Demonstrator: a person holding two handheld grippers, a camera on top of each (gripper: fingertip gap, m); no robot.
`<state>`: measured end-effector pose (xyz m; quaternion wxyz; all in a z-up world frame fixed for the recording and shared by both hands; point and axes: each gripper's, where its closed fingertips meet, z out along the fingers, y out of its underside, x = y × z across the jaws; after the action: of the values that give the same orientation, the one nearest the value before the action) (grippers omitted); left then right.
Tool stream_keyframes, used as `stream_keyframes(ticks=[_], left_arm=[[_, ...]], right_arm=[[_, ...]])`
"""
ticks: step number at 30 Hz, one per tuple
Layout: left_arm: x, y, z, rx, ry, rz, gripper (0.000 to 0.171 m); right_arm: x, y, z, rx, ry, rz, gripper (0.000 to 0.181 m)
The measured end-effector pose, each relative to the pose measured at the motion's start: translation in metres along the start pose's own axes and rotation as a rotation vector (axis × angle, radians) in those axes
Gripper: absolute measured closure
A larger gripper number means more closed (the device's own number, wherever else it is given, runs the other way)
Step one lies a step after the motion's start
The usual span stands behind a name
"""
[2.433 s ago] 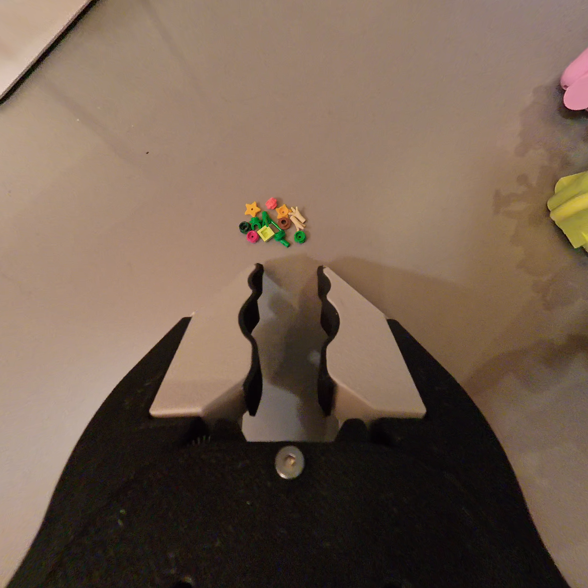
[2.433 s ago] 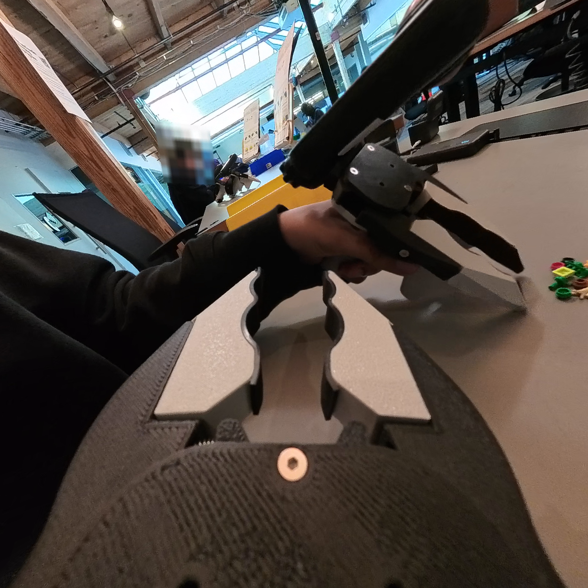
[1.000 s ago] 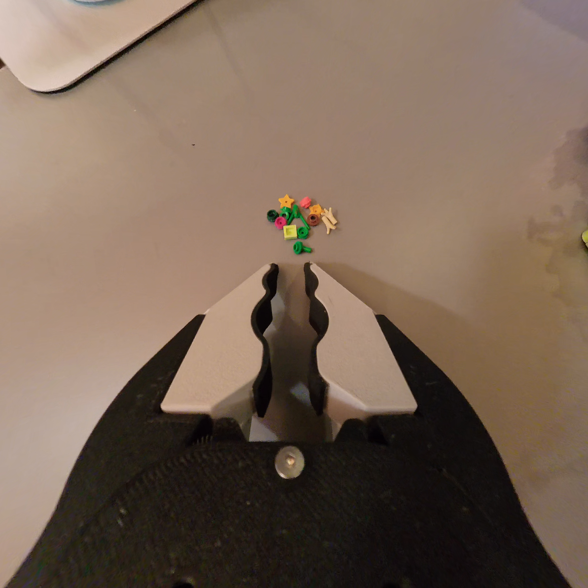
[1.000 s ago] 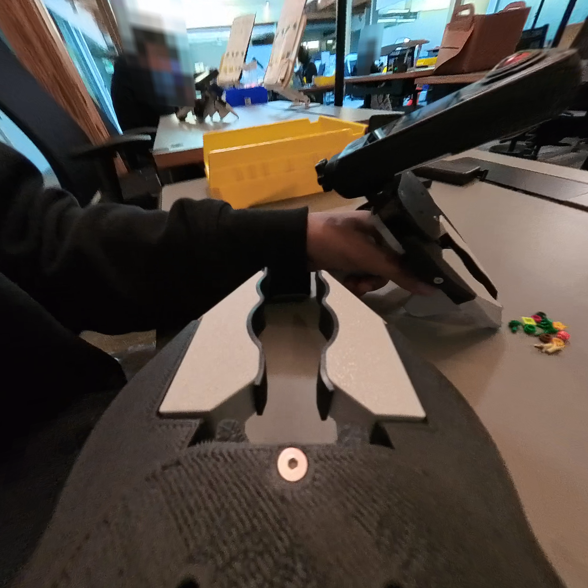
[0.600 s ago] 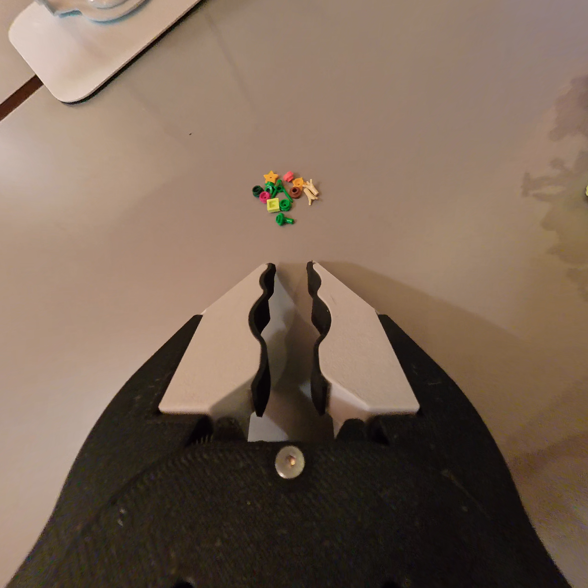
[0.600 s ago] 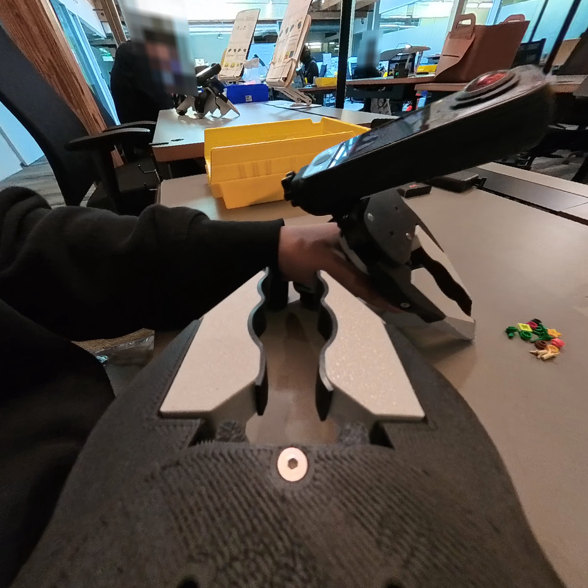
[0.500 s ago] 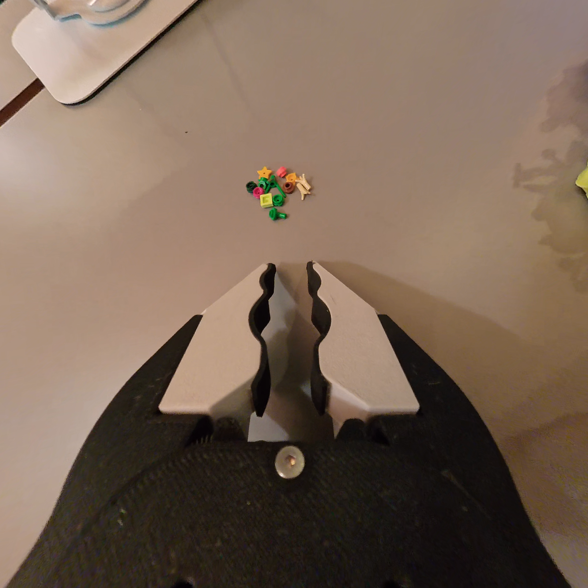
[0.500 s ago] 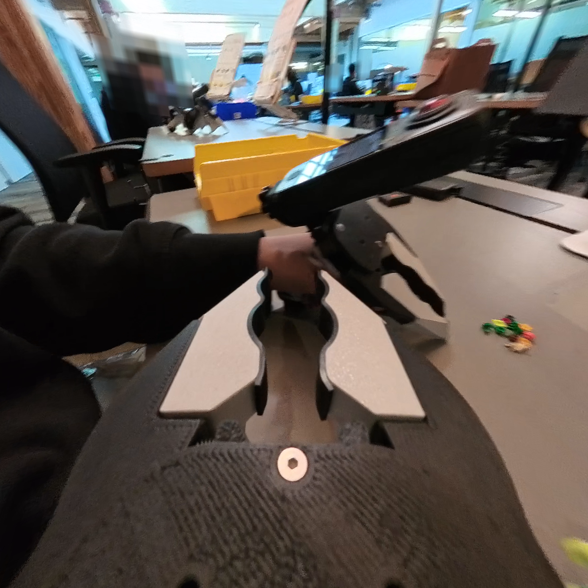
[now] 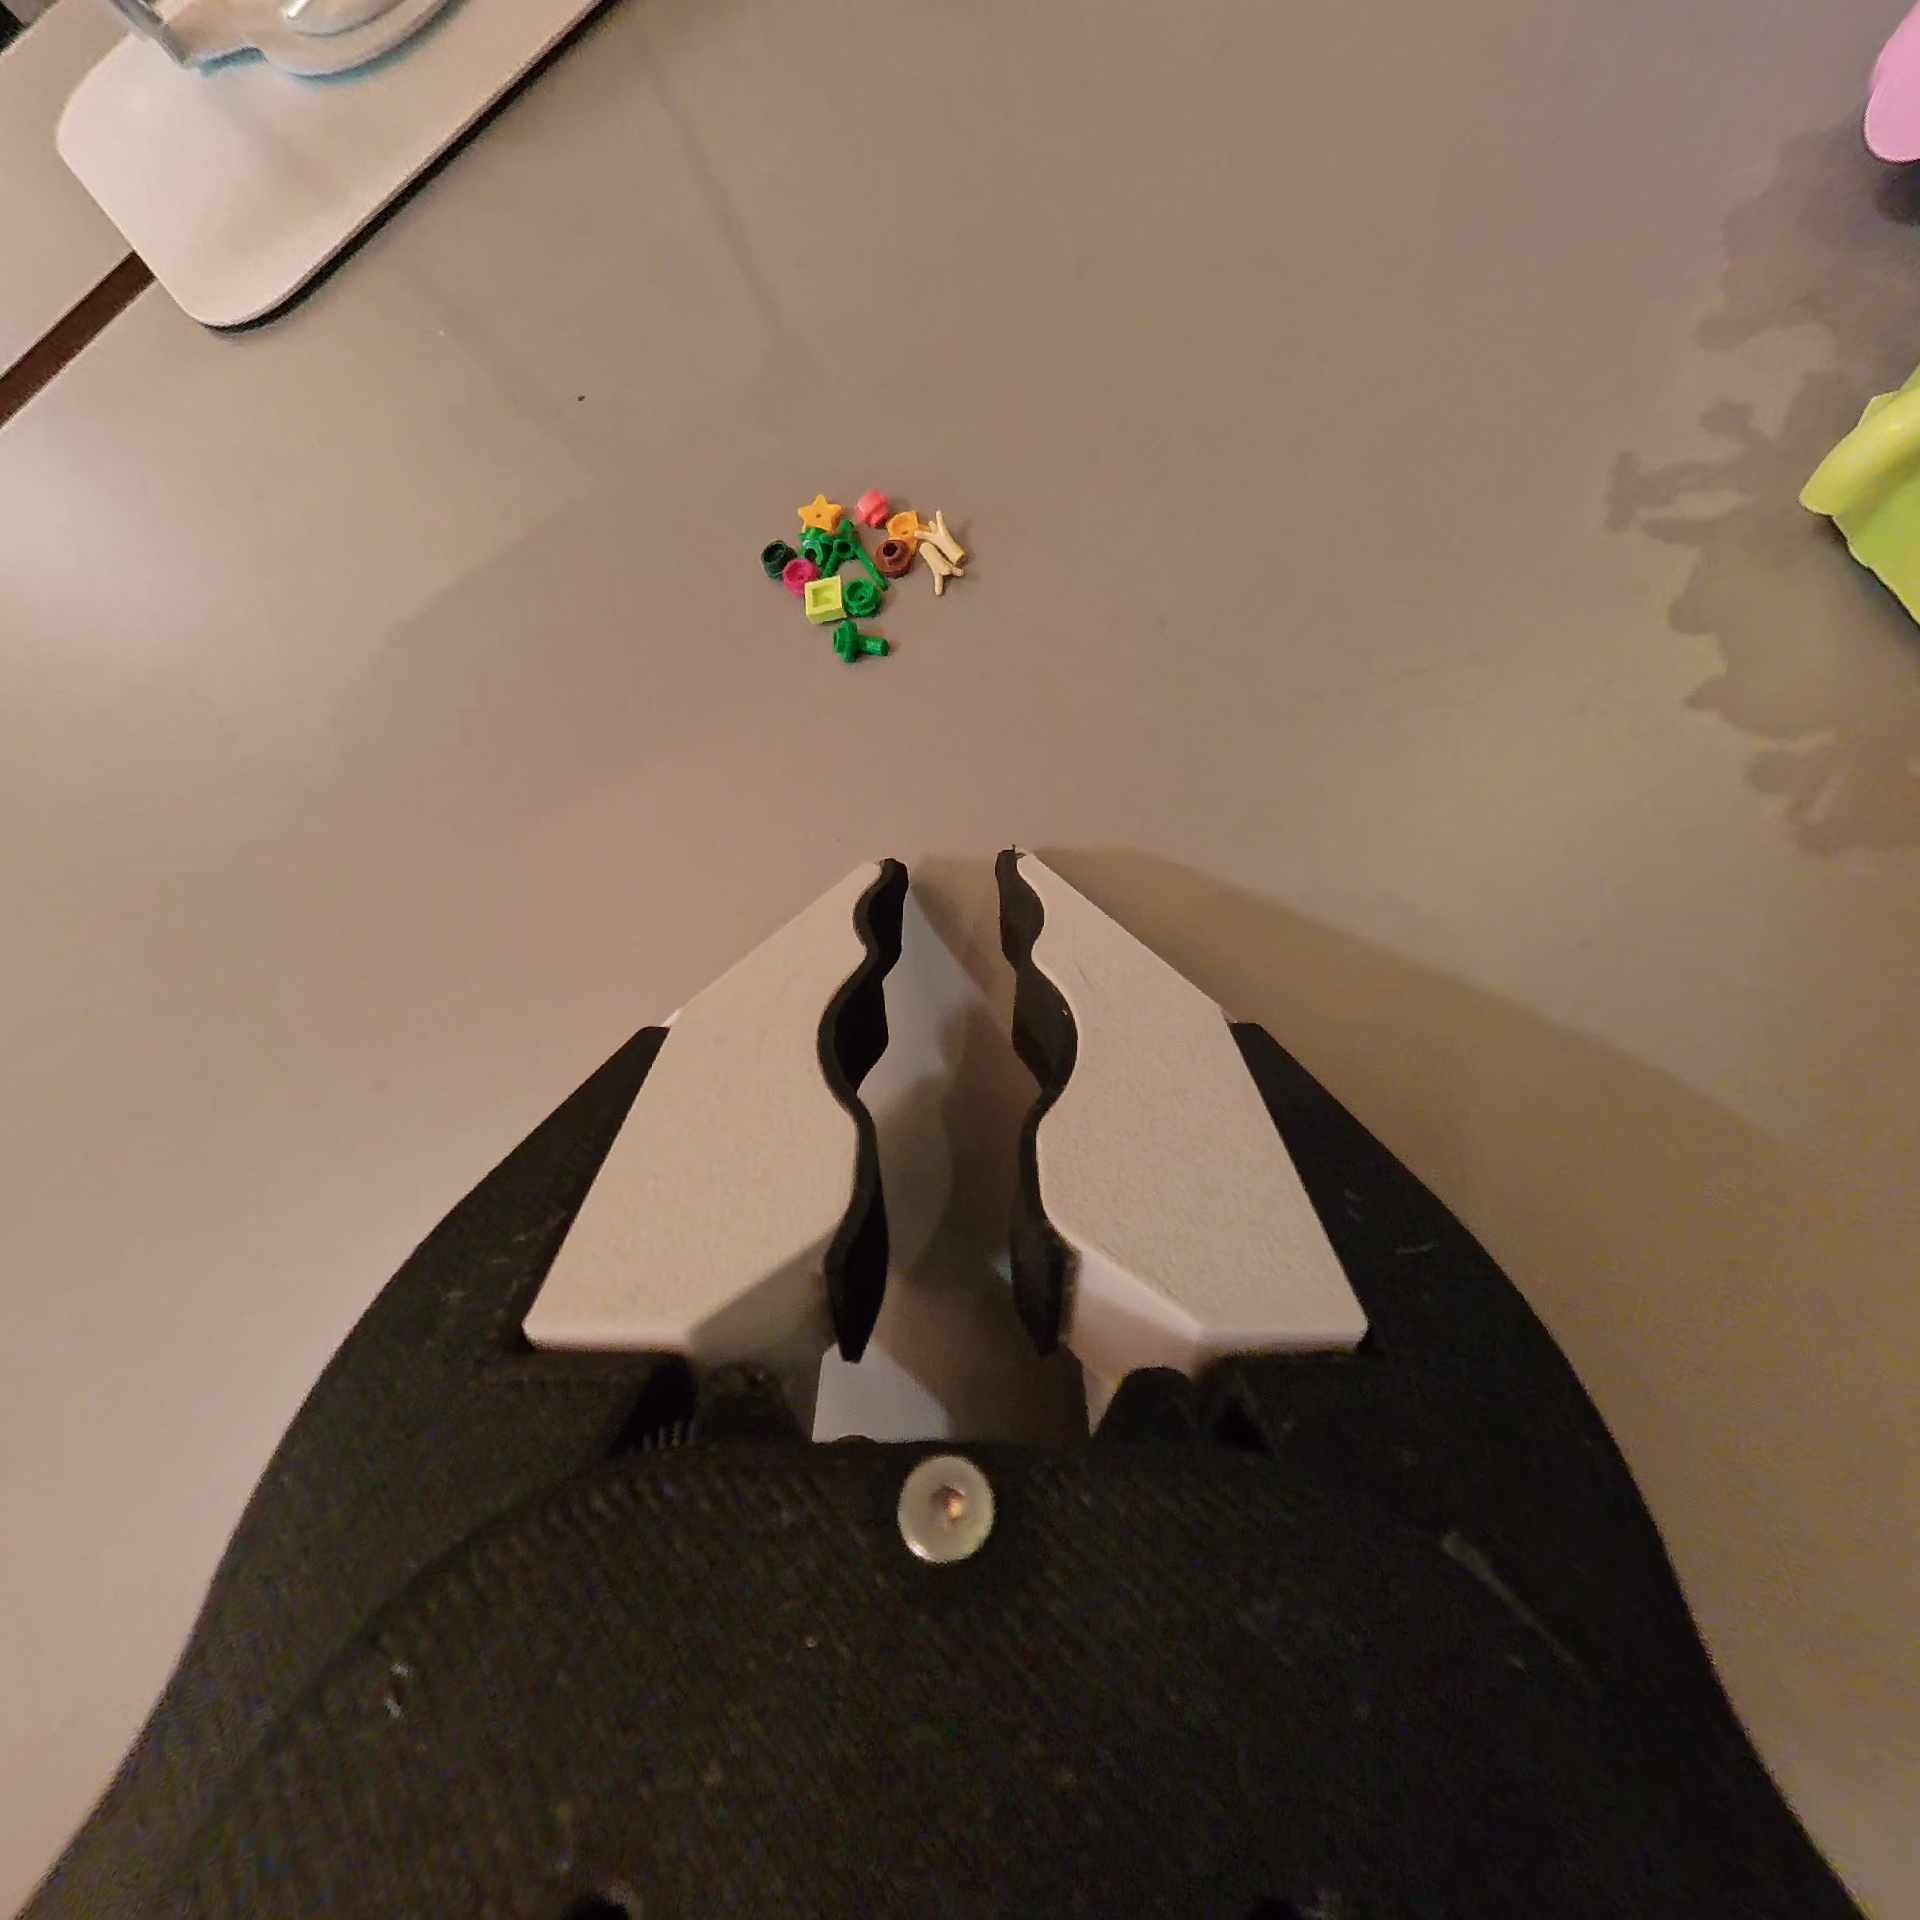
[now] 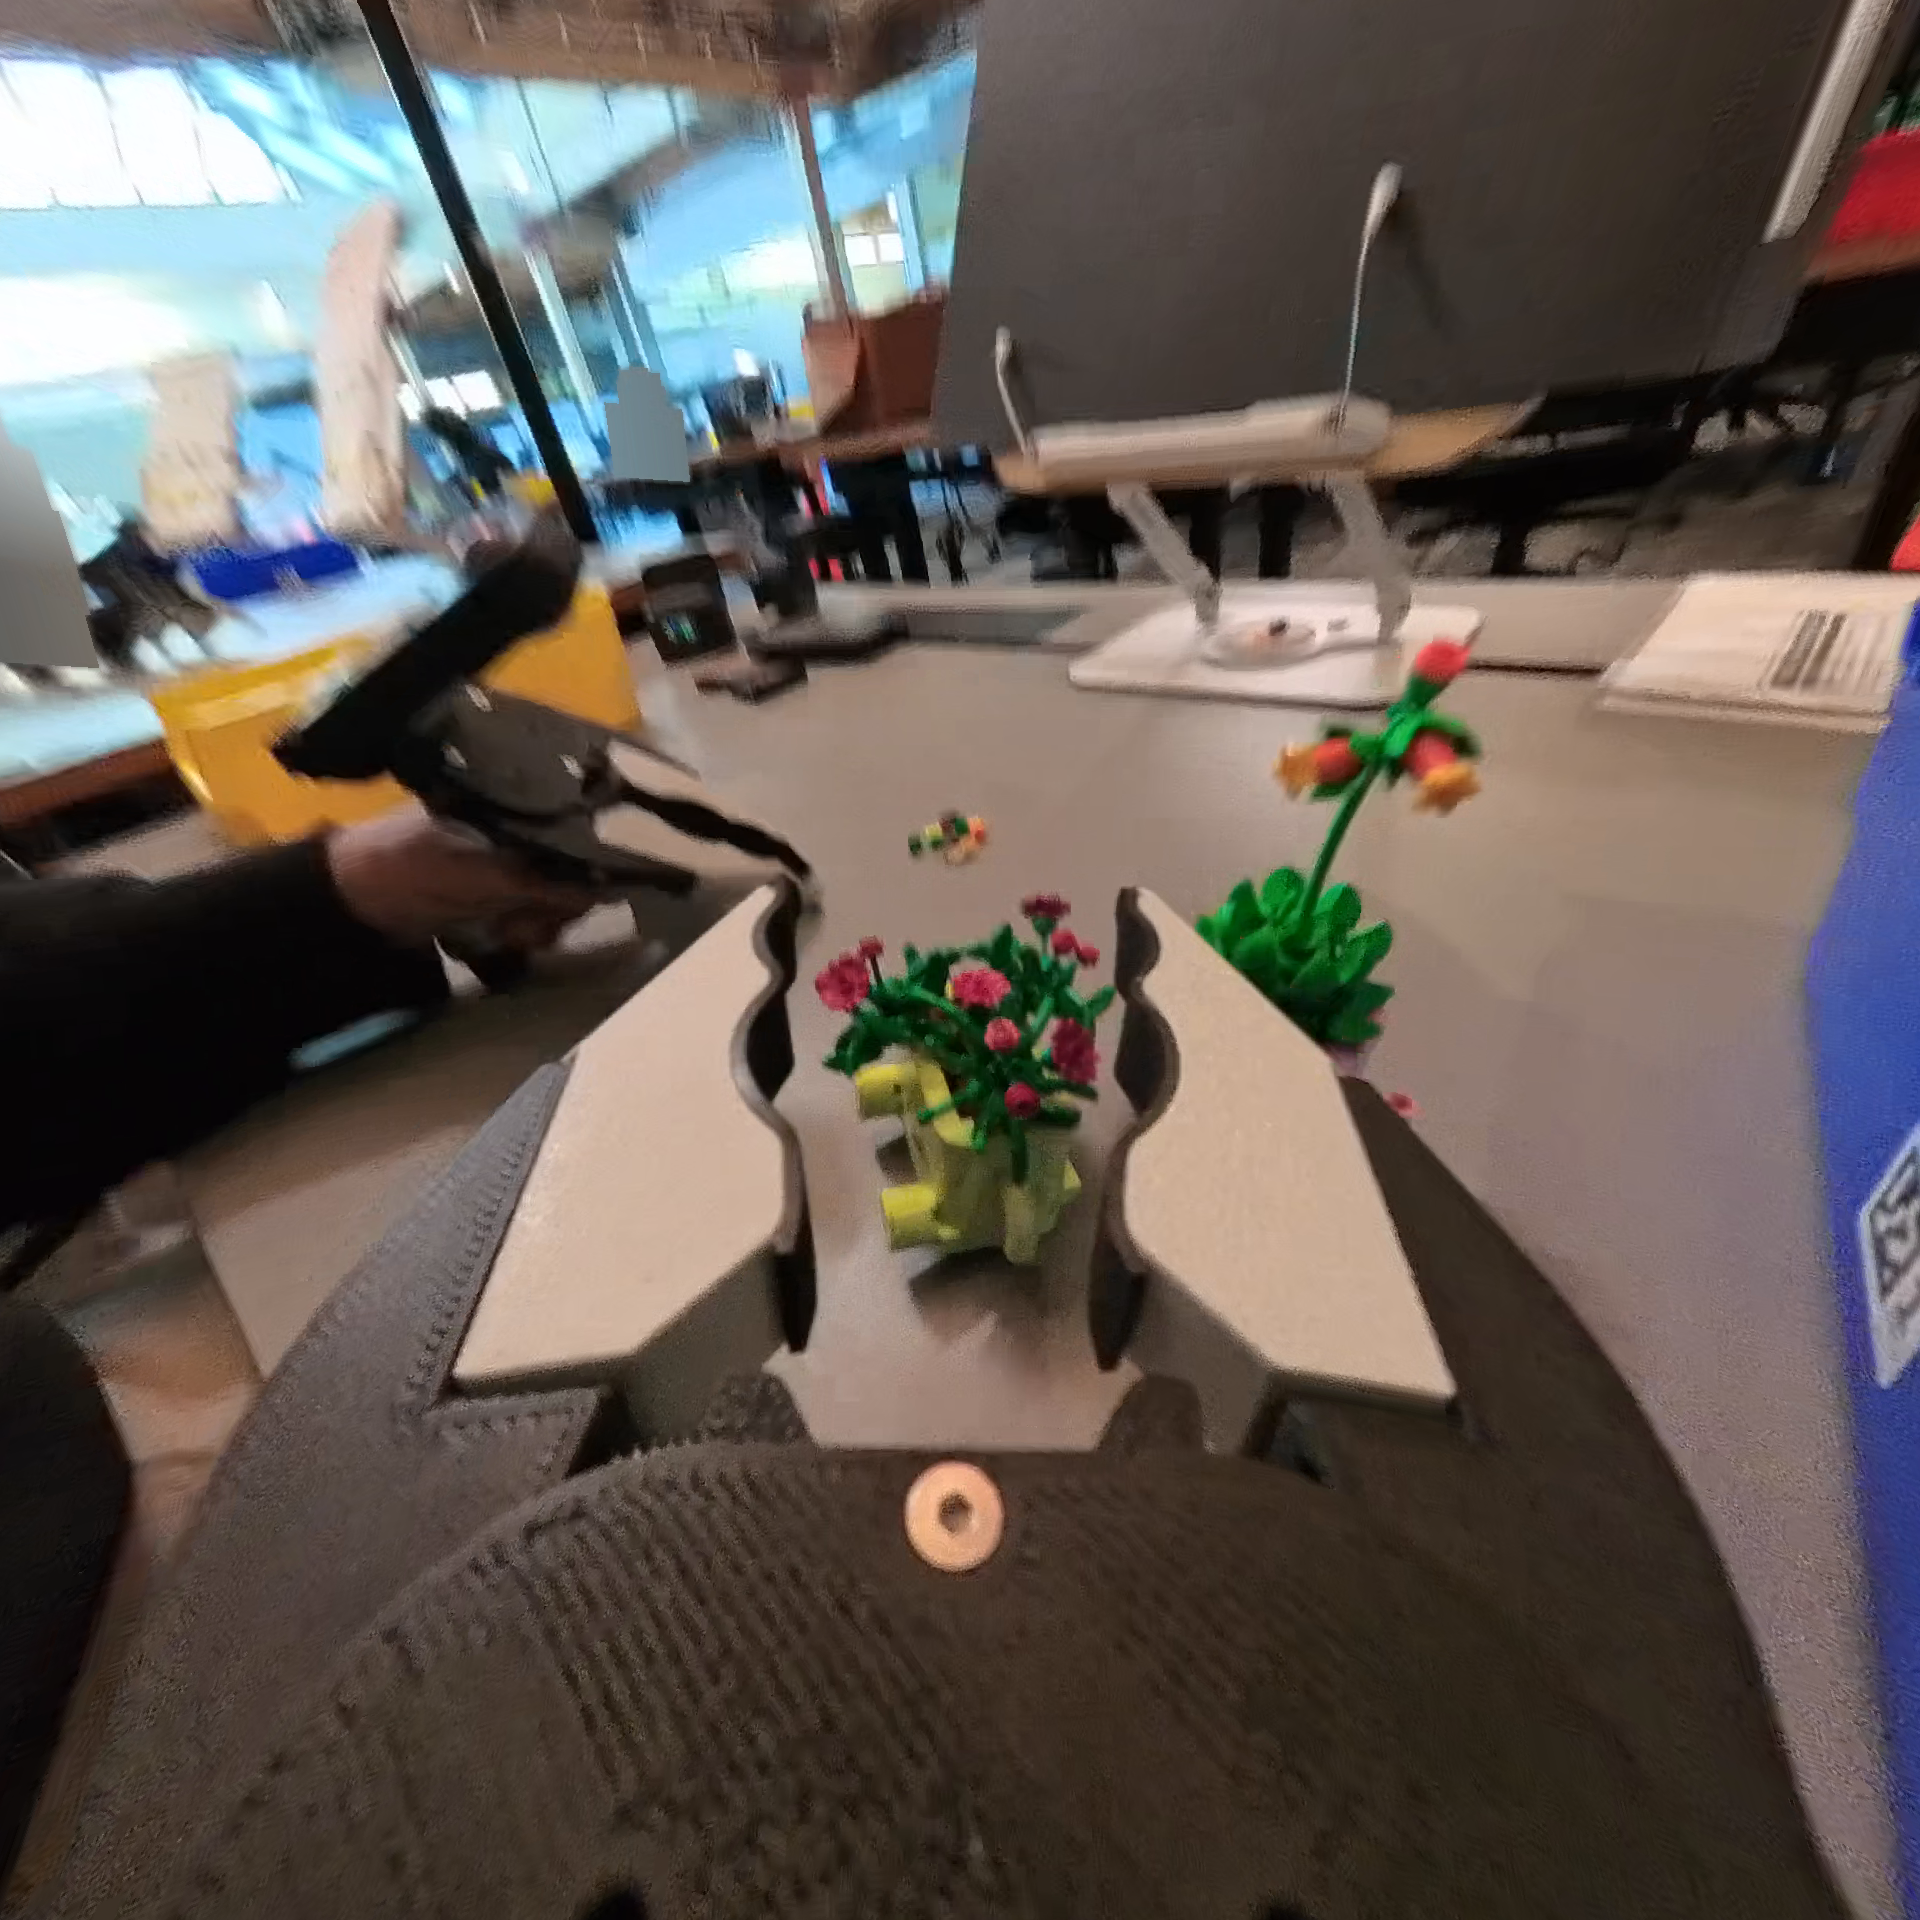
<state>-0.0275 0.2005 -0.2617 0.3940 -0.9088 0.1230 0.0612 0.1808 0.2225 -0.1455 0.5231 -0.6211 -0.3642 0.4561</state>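
A small pile of coloured toy brick pieces lies on the grey table, a short way ahead and slightly left of my left gripper. Its fingers stand a narrow gap apart and hold nothing. My right gripper is wide open and empty. A brick plant with dark pink flowers in a lime pot shows in the gap between its fingers, untouched. The left gripper, held by a hand in a black sleeve, shows at the left of the right wrist view, near the pile.
A taller green brick plant with red and orange blooms stands right of the lime pot. A blue container is at the right edge. A white monitor stand base and a yellow bin lie farther back. A lime object and a pink object sit at the right edge. One gripper's finger ends stand about 25 cm off the other's.
The right gripper has swung right, from facing the sleeve to facing the brick plants, and opened wider. The left gripper has drawn back from the pile and its gap has narrowed since 2.4 s ago.
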Motion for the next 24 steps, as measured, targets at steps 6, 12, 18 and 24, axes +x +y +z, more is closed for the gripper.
stream_keyframes(ticks=[6,12,18,24], left_arm=[[0.001,0.001,0.001,-0.005,0.039,-0.034,0.155],[0.001,0.001,0.001,-0.011,0.119,-0.118,0.155],[0.001,0.001,0.001,-0.006,0.168,-0.167,0.156],[0.002,0.001,0.001,-0.007,0.162,-0.158,0.155]], right_arm=[[0.011,0.047,0.016,-0.263,0.094,-0.094,0.118],[0.016,0.054,0.018,-0.313,0.073,0.009,0.116],[0.011,0.063,0.020,-0.371,0.008,0.061,0.126],[0.007,0.066,0.021,-0.388,-0.016,0.053,0.139]])
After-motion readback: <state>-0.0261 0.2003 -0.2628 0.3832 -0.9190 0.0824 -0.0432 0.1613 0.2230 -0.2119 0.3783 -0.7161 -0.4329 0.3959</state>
